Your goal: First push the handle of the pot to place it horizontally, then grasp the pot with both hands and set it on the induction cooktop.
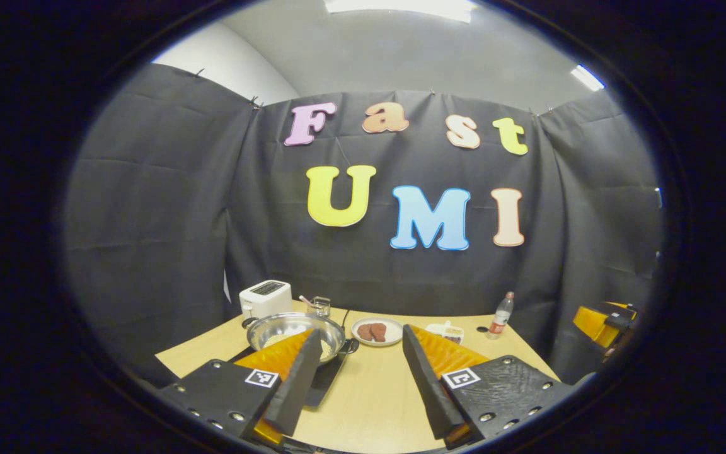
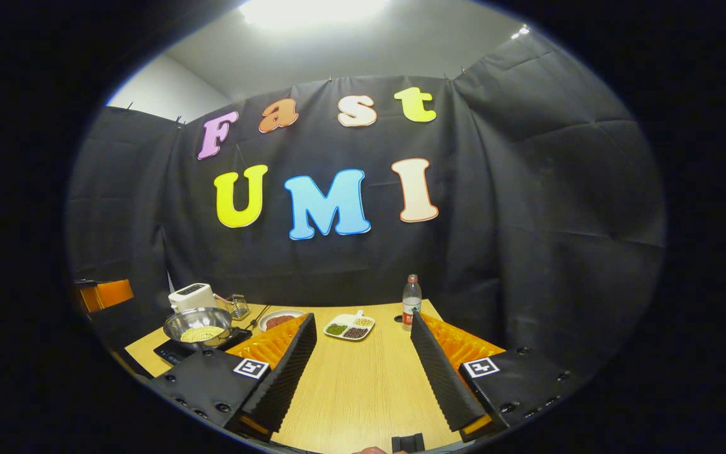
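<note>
A steel pot [image 1: 293, 329] holding yellowish grains stands on the flat black induction cooktop [image 1: 328, 378] at the table's left. A small dark handle [image 1: 351, 345] sticks out on the pot's right side. My left gripper [image 1: 361, 337] is open just in front of the pot, and its left finger [image 1: 300, 378] overlaps the pot's front rim. In the right gripper view the pot [image 2: 199, 325] and cooktop [image 2: 177, 352] lie far to the left. My right gripper [image 2: 362, 321] is open over bare table with nothing between its fingers.
A white toaster [image 1: 265, 297] and a glass cup [image 1: 321, 306] stand behind the pot. To the right are a plate of meat [image 1: 377, 331], a divided dish [image 2: 349, 328] and a bottle [image 2: 411, 301]. The wooden table [image 2: 357, 391] runs forward between the fingers.
</note>
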`<state>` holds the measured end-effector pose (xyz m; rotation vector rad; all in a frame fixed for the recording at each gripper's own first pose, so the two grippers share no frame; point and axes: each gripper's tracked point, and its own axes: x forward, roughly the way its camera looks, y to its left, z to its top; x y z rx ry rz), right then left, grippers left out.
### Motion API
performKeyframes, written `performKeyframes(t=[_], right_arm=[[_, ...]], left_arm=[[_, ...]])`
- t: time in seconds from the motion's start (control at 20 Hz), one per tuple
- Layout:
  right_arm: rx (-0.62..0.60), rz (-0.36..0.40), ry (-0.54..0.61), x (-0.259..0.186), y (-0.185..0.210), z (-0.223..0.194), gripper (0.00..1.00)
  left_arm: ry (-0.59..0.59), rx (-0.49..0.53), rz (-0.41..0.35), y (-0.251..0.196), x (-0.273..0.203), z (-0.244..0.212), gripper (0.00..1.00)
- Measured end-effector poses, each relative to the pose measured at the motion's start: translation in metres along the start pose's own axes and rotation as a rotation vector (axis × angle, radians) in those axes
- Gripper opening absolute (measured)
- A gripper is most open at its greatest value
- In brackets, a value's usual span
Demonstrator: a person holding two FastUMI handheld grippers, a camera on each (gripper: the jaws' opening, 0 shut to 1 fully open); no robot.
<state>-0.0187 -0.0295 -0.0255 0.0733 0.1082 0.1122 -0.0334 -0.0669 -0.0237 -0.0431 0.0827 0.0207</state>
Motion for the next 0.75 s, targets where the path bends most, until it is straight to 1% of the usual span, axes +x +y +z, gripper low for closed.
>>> performKeyframes(t=[0.05, 0.1, 0.15, 0.2, 0.25, 0.3, 0.35, 0.4, 0.5, 0.65, 0.7, 0.75], right_arm=[[0.004, -0.002, 0.010, -0.004, 0.008, -0.002, 0.96], [0.001, -0.004, 0.011, -0.009, 0.014, -0.002, 0.93], [-0.016, -0.003, -0.002, -0.011, 0.018, 0.000, 0.93], [-0.035, -0.015, -0.018, -0.012, 0.020, 0.003, 0.96], [-0.045, -0.026, -0.031, -0.012, 0.022, 0.006, 0.92], [-0.047, -0.030, -0.042, -0.012, 0.028, 0.009, 0.96], [-0.042, -0.036, -0.042, -0.011, 0.033, 0.010, 0.92], [-0.034, -0.036, -0.043, -0.012, 0.038, 0.012, 0.96], [-0.025, -0.027, -0.039, -0.012, 0.049, 0.014, 0.96], [-0.045, 0.008, -0.030, -0.008, 0.065, 0.015, 0.96], [-0.053, 0.014, -0.028, -0.007, 0.070, 0.016, 0.93], [-0.059, 0.019, -0.026, -0.006, 0.074, 0.017, 0.93]], left_arm=[[-0.003, -0.002, -0.012, 0.006, -0.003, 0.001, 0.76], [-0.009, 0.004, -0.019, 0.012, -0.008, 0.003, 0.76], [-0.016, 0.006, -0.026, 0.020, -0.013, 0.004, 0.76], [-0.019, -0.002, -0.048, 0.023, -0.017, 0.002, 0.76], [-0.019, -0.014, -0.076, 0.023, -0.020, -0.001, 0.76], [-0.007, -0.024, -0.089, 0.027, -0.021, -0.006, 0.77], [0.004, -0.033, -0.088, 0.035, -0.021, -0.012, 0.77], [0.007, -0.042, -0.091, 0.040, -0.023, -0.012, 0.76], [-0.010, -0.048, -0.096, 0.048, -0.024, -0.008, 0.76], [0.008, -0.051, -0.079, 0.061, -0.026, -0.015, 0.76], [0.008, -0.060, -0.080, 0.064, -0.028, -0.015, 0.76], [0.010, -0.065, -0.075, 0.069, -0.028, -0.014, 0.76]])
